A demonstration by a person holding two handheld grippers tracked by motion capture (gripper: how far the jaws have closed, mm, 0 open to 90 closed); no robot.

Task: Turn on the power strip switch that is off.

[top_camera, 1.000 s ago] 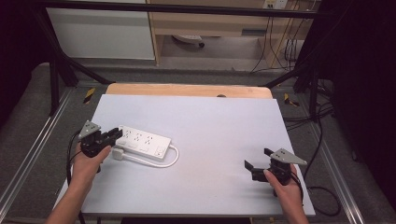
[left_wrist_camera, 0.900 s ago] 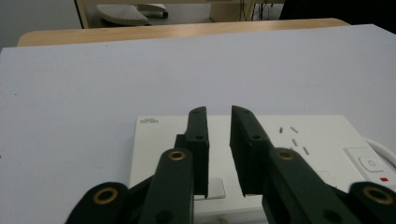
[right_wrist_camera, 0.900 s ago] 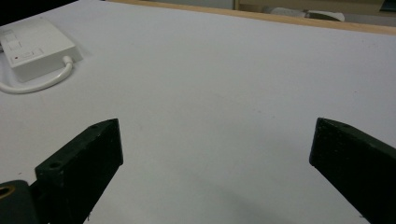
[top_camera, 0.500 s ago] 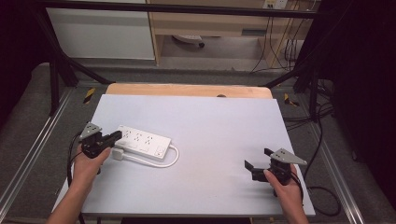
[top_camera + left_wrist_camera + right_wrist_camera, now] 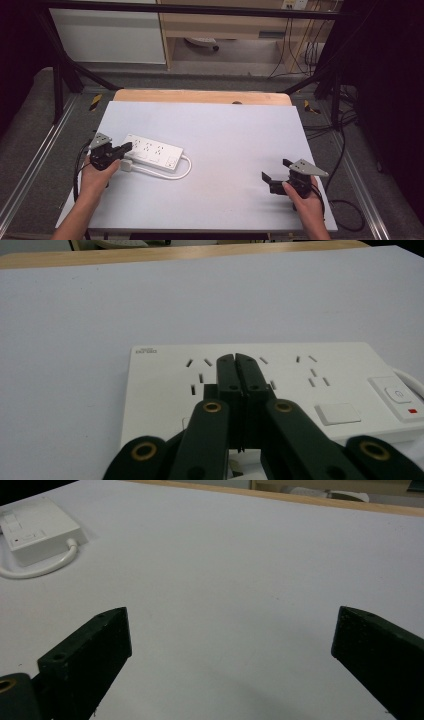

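A white power strip (image 5: 152,151) lies flat on the left of the white table top (image 5: 230,130), and its cord (image 5: 186,169) loops back to a white plug (image 5: 126,165) at its near side. My left gripper (image 5: 126,147) hovers over the strip's left end. In the left gripper view its jaws (image 5: 235,361) have just been closing and now meet above the sockets of the strip (image 5: 300,390), with nothing seen between the tips. My right gripper (image 5: 275,169) rests near the front right, open over bare table (image 5: 230,630). The strip's switch end (image 5: 35,527) is far to its left.
A wooden strip (image 5: 200,96) runs along the table's far edge. Metal frame rails (image 5: 35,165) flank both sides, with cables on the floor to the right (image 5: 345,150). Cabinets stand beyond the table.
The left gripper's jaws have drawn together over the power strip. Both hands have stayed where they were.
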